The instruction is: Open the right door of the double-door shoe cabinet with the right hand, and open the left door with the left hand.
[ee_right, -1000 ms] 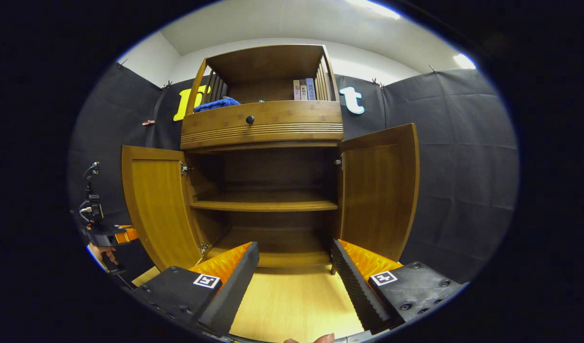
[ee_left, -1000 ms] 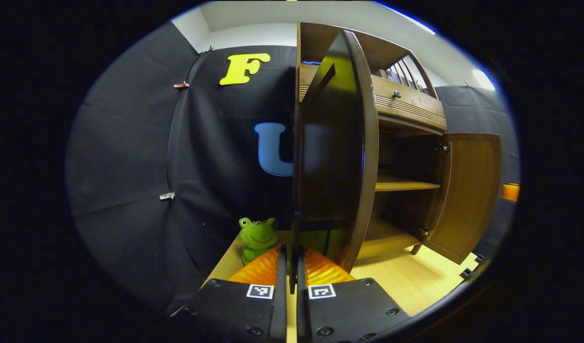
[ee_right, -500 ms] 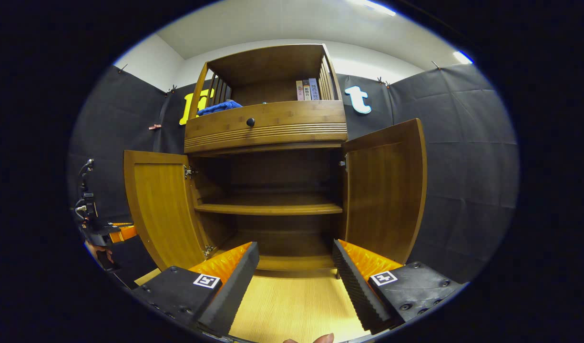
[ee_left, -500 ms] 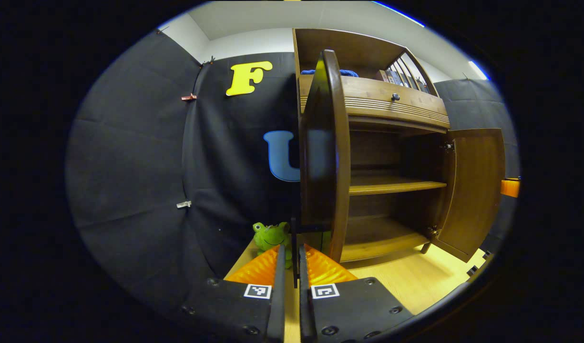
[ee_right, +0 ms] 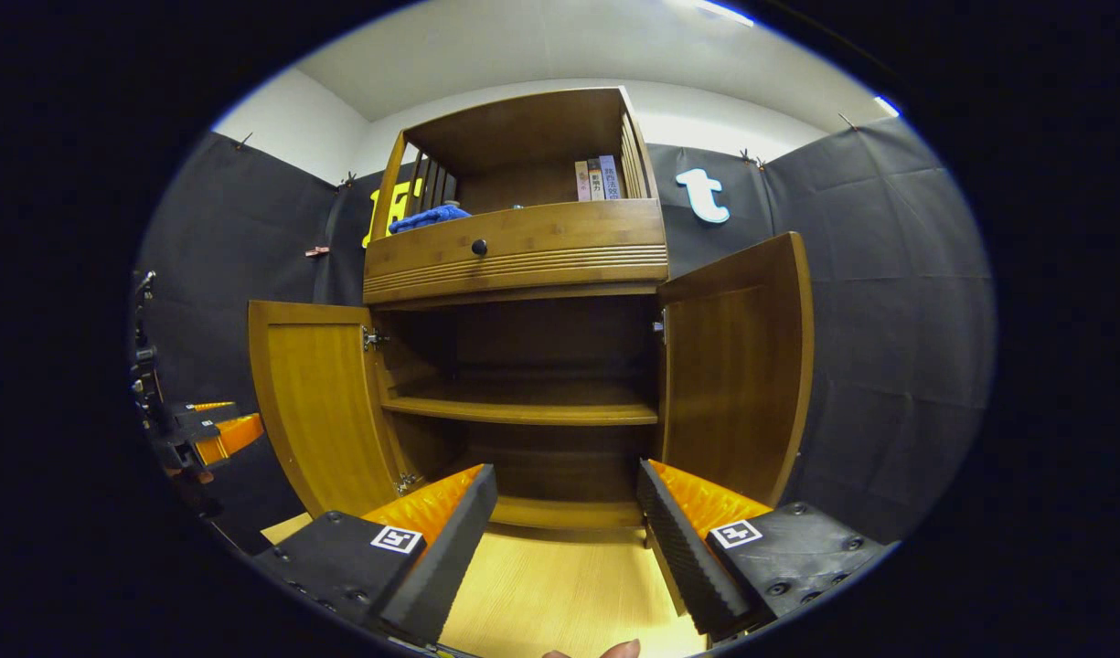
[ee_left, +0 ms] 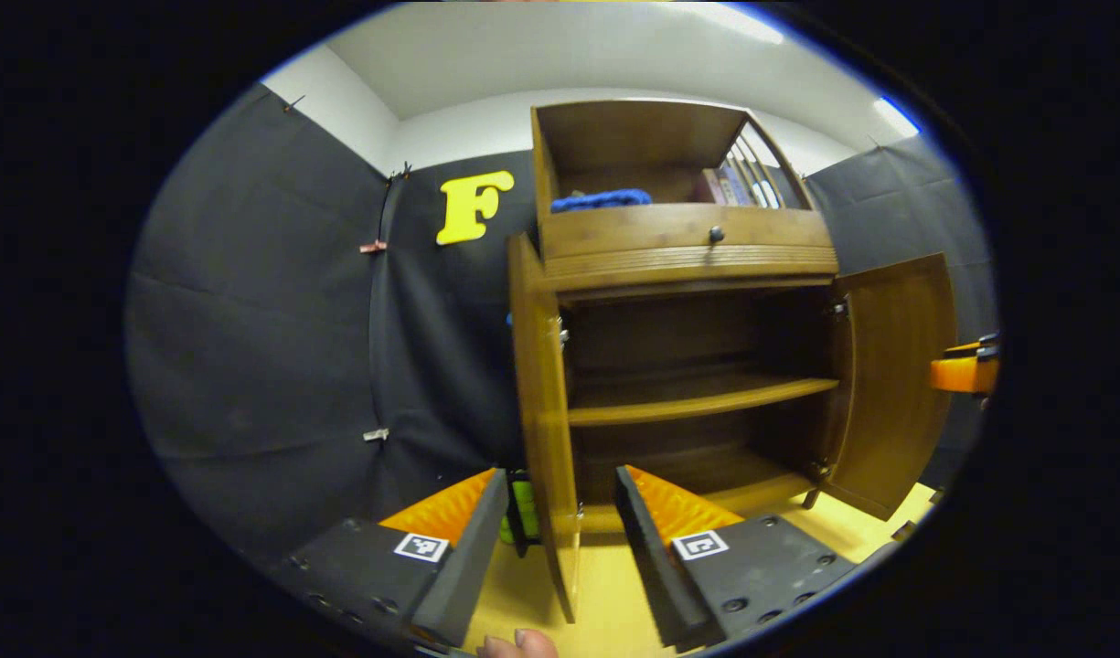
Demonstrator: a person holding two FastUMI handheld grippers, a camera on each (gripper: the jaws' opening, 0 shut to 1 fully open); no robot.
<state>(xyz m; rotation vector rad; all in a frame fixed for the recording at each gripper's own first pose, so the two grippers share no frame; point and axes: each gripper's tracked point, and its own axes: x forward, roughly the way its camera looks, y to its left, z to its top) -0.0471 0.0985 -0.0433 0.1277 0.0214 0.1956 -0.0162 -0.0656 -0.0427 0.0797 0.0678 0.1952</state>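
Wooden shoe cabinet [ee_right: 523,366] standing on the pale wood floor [ee_right: 560,594] against the black cloth wall, both doors swung wide: left door [ee_right: 322,411], right door [ee_right: 738,366], one bare shelf [ee_right: 523,411] inside, knobbed drawer [ee_right: 518,247] above. Left gripper [ee_left: 560,530] with jaws spread wide, straddling the left door's free edge without touching. Right gripper [ee_right: 569,530] likewise wide apart, holding nothing, centred before the opening, short of it.
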